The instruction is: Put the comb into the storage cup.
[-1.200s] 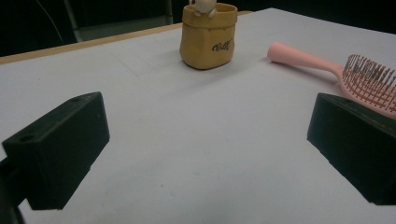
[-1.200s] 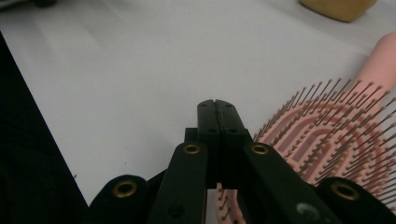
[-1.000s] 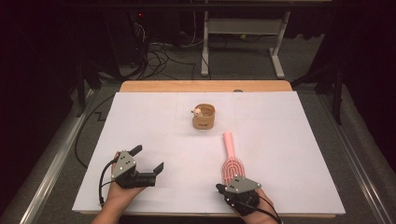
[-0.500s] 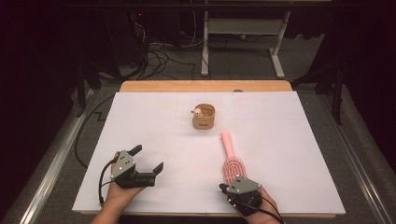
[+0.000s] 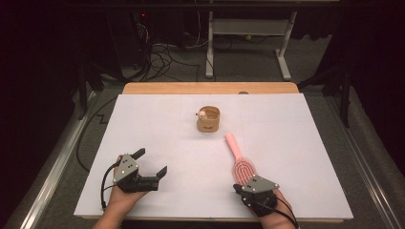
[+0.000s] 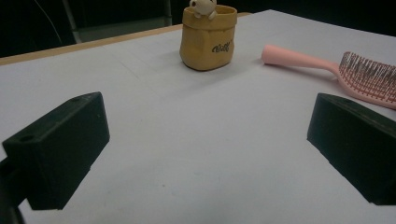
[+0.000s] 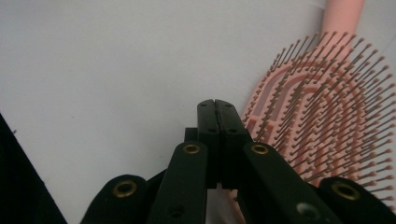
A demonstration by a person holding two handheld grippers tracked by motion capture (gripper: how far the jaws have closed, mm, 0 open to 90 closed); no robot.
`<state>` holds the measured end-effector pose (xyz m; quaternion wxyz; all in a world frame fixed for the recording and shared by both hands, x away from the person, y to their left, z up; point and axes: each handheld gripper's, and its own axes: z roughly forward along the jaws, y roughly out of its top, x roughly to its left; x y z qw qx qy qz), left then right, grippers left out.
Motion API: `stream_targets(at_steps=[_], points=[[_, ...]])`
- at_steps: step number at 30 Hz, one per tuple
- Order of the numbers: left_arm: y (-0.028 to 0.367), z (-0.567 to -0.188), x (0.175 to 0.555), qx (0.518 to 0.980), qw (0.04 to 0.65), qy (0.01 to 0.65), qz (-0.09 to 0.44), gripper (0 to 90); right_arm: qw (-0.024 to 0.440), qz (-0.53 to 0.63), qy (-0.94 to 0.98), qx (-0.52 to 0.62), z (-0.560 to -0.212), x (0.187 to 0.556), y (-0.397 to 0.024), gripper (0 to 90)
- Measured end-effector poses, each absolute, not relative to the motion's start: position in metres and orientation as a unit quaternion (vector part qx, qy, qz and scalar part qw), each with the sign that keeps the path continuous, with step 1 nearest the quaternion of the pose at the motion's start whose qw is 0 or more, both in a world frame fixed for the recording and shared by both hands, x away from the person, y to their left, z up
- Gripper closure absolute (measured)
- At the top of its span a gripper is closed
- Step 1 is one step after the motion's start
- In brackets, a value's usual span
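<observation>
Resting beside pink hairbrush (image 7: 322,126), R gripper (image 7: 217,105) jaws fully closed, empty; L gripper (image 5: 152,162) wide open.

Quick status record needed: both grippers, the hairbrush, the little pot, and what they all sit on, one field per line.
left gripper: jaws wide open, nothing between them, low over the sheet
right gripper: jaws shut, empty, tips beside the brush head
hairbrush: pink, lying flat, bristles up, handle pointing away from the person
pot: small tan pot, upright, small figure at its rim, beyond the brush handle and apart from it
surface: white sheet over a wooden table
</observation>
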<state>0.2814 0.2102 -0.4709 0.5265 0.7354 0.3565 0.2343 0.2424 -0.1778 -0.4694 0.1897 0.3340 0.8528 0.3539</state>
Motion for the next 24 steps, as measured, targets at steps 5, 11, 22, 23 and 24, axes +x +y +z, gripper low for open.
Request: stream_targets(at_steps=[5,11,22,23,24], points=[[0.21,-0.471,0.281,0.737,0.526,0.355,0.234,0.0,0.189,0.356,0.848,0.345,-0.469,0.247,-0.186,90.0],[0.21,-0.471,0.281,0.737,0.525,0.355,0.234,0.0,0.196,0.353,0.843,0.355,-0.467,0.25,-0.194,90.0],[0.211,-0.471,0.282,0.736,0.526,0.356,0.233,0.1,0.203,0.353,0.827,0.387,-0.466,0.258,-0.213,90.0],[0.211,-0.471,0.282,0.736,0.526,0.356,0.233,0.1,0.203,0.353,0.827,0.387,-0.466,0.258,-0.213,90.0],[0.211,-0.471,0.282,0.737,0.526,0.356,0.234,0.1,0.204,0.354,0.824,0.392,-0.466,0.259,-0.217,90.0]])
